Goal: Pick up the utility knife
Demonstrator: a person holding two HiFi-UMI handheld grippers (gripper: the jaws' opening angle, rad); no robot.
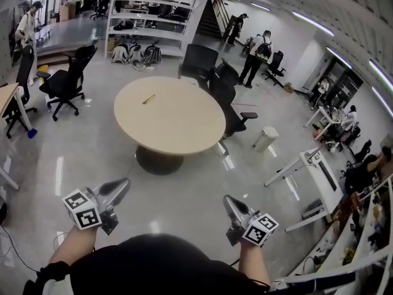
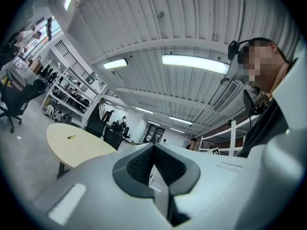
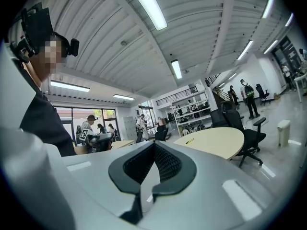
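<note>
Well beyond our closed, empty left gripper and right gripper: utility knife, lying on round table.

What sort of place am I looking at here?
Most likely an open-plan office or lab: a round table, black office chairs near it, a white shelving rack behind, and desks along the right.

Utility knife on the round table, office chair to its left, shelving behind
</note>
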